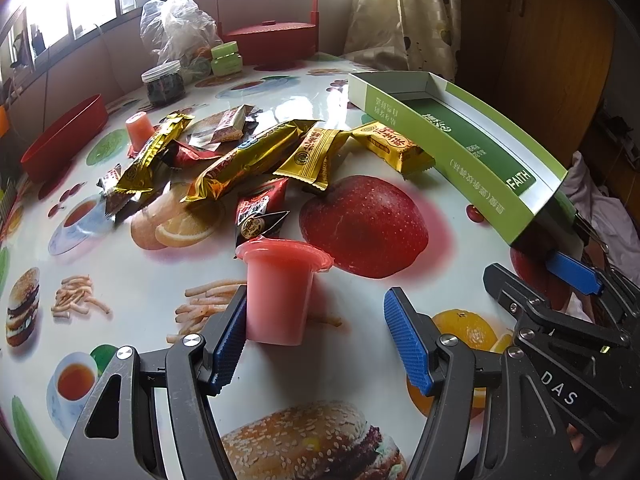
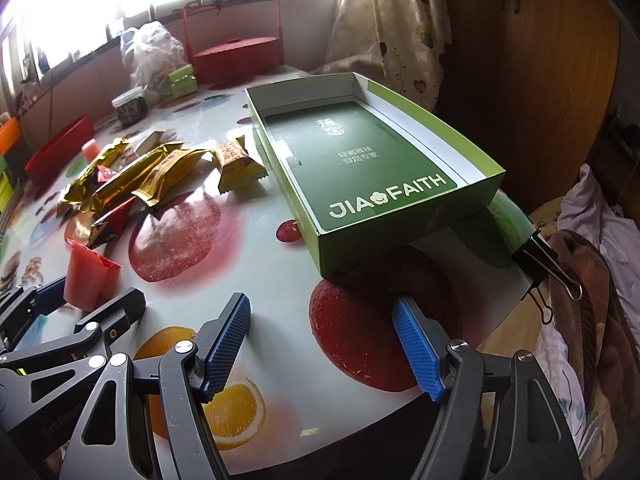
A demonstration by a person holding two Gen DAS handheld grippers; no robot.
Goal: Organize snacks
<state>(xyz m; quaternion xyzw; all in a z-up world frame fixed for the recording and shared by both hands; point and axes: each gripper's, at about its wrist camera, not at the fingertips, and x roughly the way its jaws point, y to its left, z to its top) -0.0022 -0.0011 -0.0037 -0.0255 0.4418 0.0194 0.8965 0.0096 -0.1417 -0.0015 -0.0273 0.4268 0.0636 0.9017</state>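
A pink jelly cup (image 1: 280, 292) stands on the printed table between my left gripper's fingers, against the left pad (image 1: 230, 340) and apart from the right pad. My left gripper (image 1: 316, 340) is open. The cup also shows in the right wrist view (image 2: 90, 276). A pile of gold and red snack packets (image 1: 256, 156) lies behind it, with a second pink cup (image 1: 140, 128). The green open box (image 2: 372, 172) sits at the right. My right gripper (image 2: 324, 344) is open and empty, low over the table in front of the box.
A red oval tray (image 1: 68, 140) lies at the left. A dark jar (image 1: 164, 84), a plastic bag (image 1: 176, 28), a green tub (image 1: 226, 58) and a red handled basket (image 1: 272, 36) stand at the back. A binder clip (image 2: 540, 264) grips the table's right edge.
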